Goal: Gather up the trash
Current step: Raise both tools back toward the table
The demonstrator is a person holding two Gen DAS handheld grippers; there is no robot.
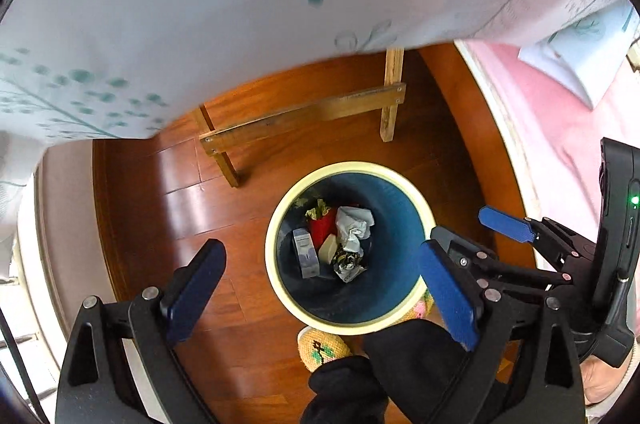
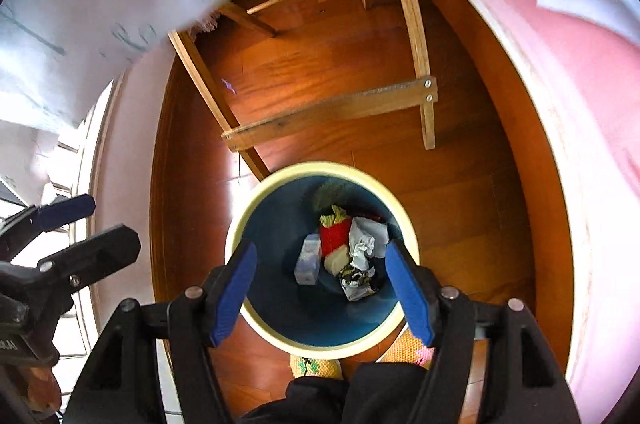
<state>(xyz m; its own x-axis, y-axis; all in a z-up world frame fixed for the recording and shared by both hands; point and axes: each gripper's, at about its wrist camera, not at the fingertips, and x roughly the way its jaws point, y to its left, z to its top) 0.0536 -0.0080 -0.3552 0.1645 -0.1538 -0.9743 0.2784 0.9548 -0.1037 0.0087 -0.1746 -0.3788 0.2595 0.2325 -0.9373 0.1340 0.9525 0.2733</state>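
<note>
Seen from above, a round bin with a cream rim and blue inside stands on a wooden floor. At its bottom lies the trash: crumpled paper, a small pale carton, a red wrapper and a cream lump. All of it looks light and crushable, likely easy to pinch anywhere, though the foil scraps may slip. The bin looks like stiff, light plastic, and its rim is probably the best place to grip. The left gripper hangs over the floor and bin with jaws wide and empty; the right gripper is also spread, holding nothing, right above the bin mouth. A table's wooden legs stand just behind, a pink bed lies alongside, and the person's slippers touch the near rim
</note>
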